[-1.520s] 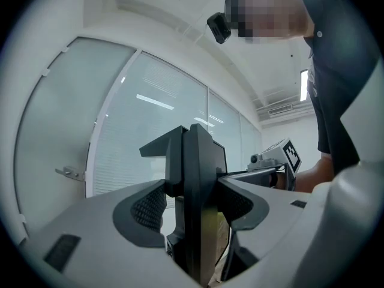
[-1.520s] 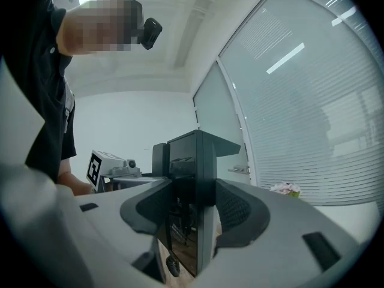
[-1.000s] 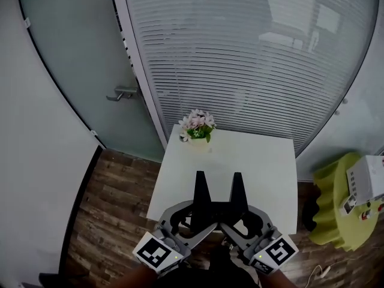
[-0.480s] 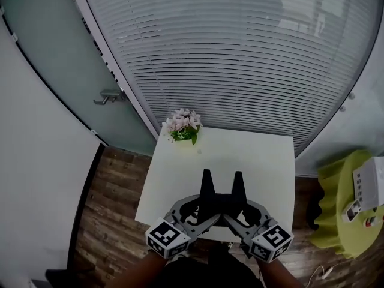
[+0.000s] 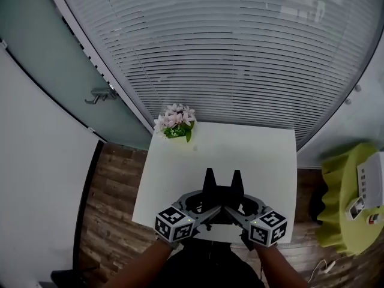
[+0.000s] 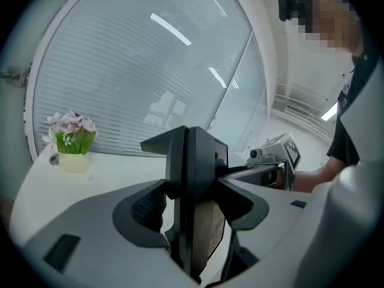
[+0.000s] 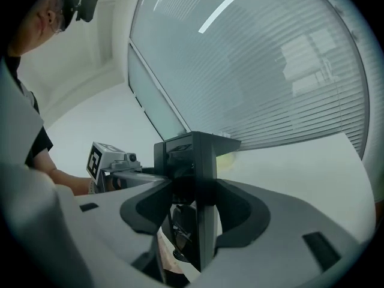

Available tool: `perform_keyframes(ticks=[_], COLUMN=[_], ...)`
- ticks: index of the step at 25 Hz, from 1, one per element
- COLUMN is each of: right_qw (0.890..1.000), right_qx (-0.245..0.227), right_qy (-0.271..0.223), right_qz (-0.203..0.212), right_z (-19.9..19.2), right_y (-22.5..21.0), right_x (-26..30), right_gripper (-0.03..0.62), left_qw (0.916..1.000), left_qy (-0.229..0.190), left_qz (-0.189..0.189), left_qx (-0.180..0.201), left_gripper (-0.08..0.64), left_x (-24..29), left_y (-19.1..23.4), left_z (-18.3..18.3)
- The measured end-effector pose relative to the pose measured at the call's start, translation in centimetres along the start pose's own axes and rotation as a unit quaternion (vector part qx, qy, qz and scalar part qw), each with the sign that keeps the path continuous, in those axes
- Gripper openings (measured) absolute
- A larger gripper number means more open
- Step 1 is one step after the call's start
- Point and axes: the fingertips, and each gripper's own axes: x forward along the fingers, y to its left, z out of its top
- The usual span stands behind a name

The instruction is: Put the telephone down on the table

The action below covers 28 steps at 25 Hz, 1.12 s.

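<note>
Two tongs meet over the near edge of the white worktop [image 5: 255, 152]. The left tongs [image 5: 209, 174] and the right tongs [image 5: 236, 176] are each clamped on the black telephone [image 5: 222, 195] between them. A flower pot [image 5: 174, 125] stands at the far left corner.

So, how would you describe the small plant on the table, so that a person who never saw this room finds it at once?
Find the white square table in front of the wall of horizontal blinds. At its far left corner stands a small pale pot of pink and white flowers with green leaves. It is the only colourful thing on the plain white top.
</note>
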Motion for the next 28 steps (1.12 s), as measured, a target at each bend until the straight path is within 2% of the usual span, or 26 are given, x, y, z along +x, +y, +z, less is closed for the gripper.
perform_keyframes(ticks=[13,21,28], right_qw=[0.992,0.986,0.98], right_qx=[0.096,0.113,0.147], right_qy=[0.068,0.118,0.123], right_qz=[-0.032,-0.04,-0.05], right_z=[-2.7,-4.6,-6.2], right_y=[-7.8,-11.6,-13.7], right_x=[7.6,11.0,12.7], right_gripper=[0.236,0.236,0.236], left_qw=[0.9936,0.9849,0.9798], left_qy=[0.073,0.109,0.126], left_qz=[-0.042,-0.056,-0.063], left_qx=[-0.074,-0.122,-0.142], left_gripper=[0.265,0.265,0.266], left_x=[5.9,8.8,10.4], left_y=[9.3,13.2,15.4], left_z=[-3.5,-6.0,-7.9])
